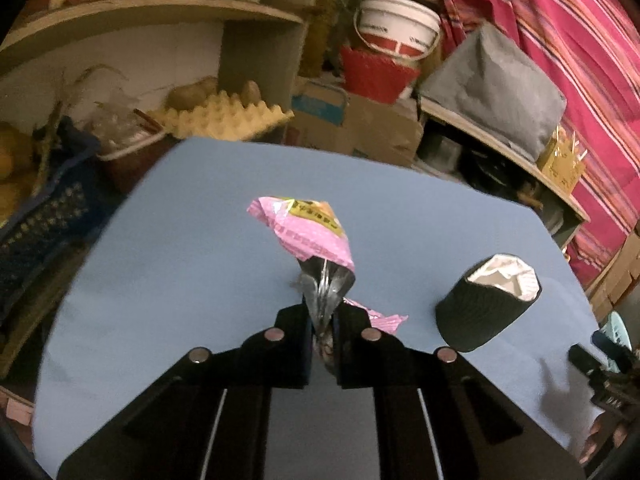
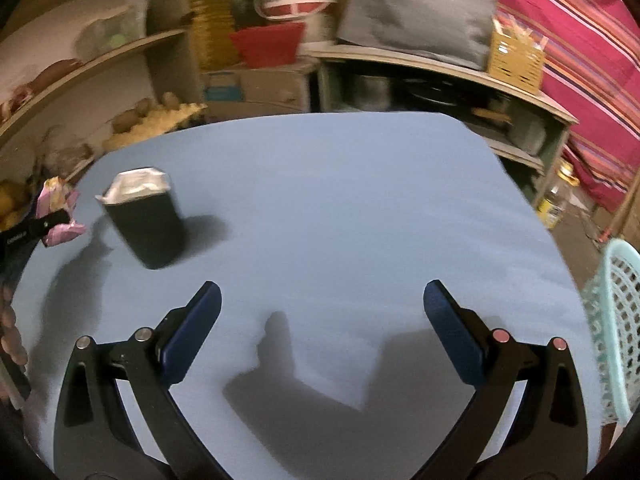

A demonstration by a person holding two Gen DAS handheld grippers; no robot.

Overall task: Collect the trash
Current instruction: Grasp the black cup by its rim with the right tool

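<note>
We see the trash, a crumpled pink wrapper with a yellow label patch and a silvery foil inside, pinched by its twisted foil end between the pads of the left gripper, whose jaws are clamped tight on it. The wrapper stands up off the pale blue table, its creased pink sheet flaring above the fingers, and one torn pink edge pokes out to the right of them. To the right of it on the table stands a small dark bin, roughly cylindrical and matte, lined with a white bag folded over its rim; from the right wrist view it stands well clear of the right gripper. That gripper hangs over bare tabletop with its dark blue pads spread wide and nothing between them. A pale turquoise perforated basket sits at the table's right edge. Behind the table we make out cluttered shelves with a yellow egg tray, a white bucket and a striped pink cloth.
</note>
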